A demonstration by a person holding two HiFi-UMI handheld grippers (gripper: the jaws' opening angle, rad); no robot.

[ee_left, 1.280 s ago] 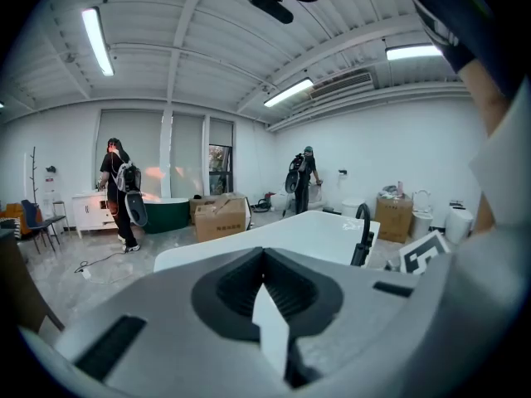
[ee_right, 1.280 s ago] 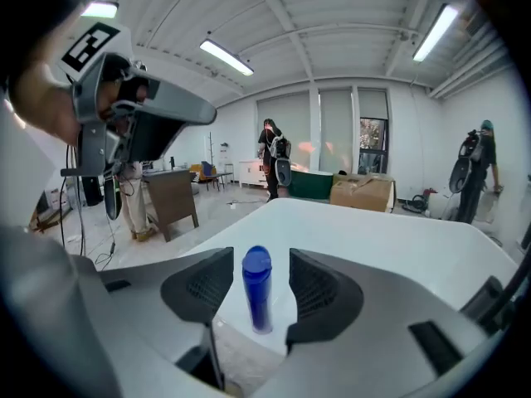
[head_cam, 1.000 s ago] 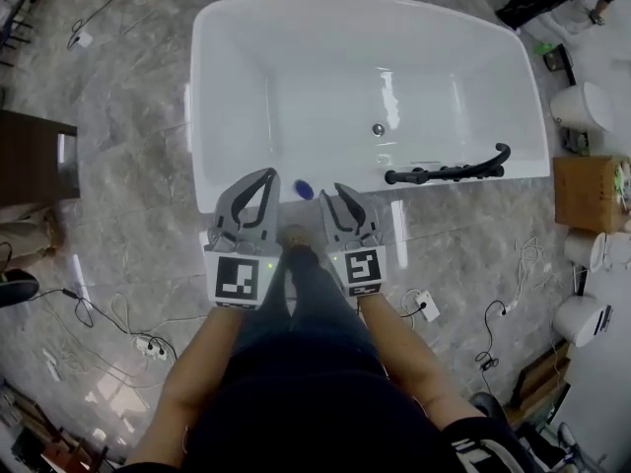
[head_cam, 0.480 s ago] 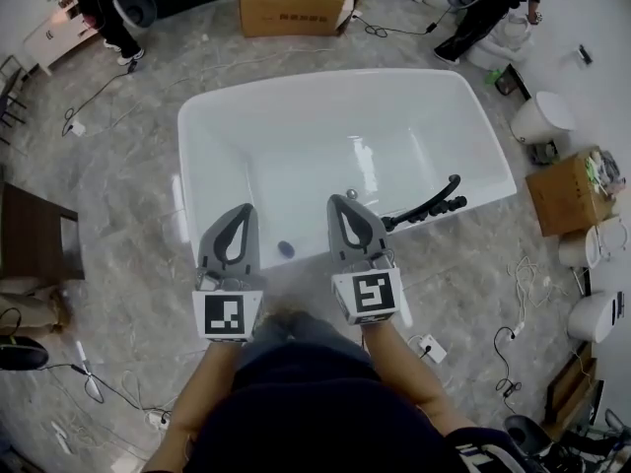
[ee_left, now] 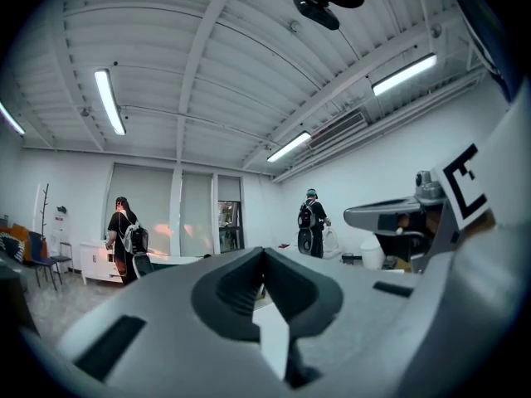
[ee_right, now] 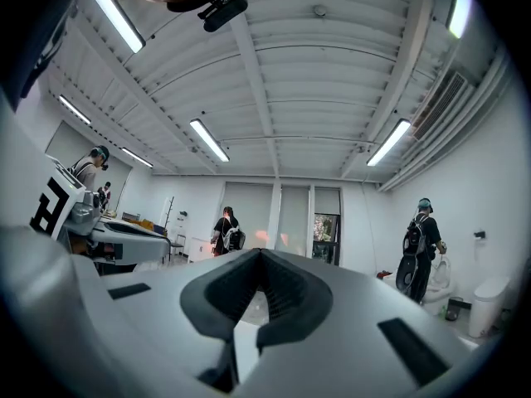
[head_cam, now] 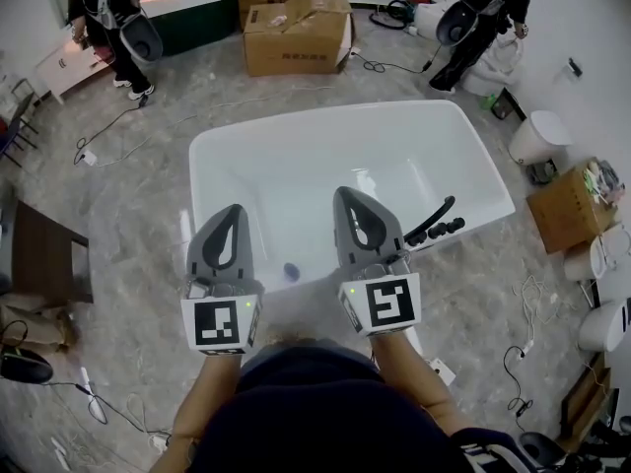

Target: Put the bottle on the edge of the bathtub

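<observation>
Left hand-held gripper (head_cam: 236,211) and right hand-held gripper (head_cam: 346,195) are hovering closed, empty | small blue-topped bottle (head_cam: 291,272) is resting on white bathtub's (head_cam: 394,166) near rim, seemingly delivered.

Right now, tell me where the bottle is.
Head view: the bottle sits on the near rim of the bathtub, seen between the left tongs and right tongs.

1. Holds left gripper (head_cam: 231,211) out in front of the body, pointing level and away, jaws closed tip to tip with nothing between.
2. Holds right gripper (head_cam: 349,196) just beside it, not touching, tipped slightly upward, jaws likewise pressed together and empty.
3. Stretches bare left forearm (head_cam: 209,402) and bare right forearm (head_cam: 422,390) forward from the torso, roughly parallel, one behind each gripper.
</observation>
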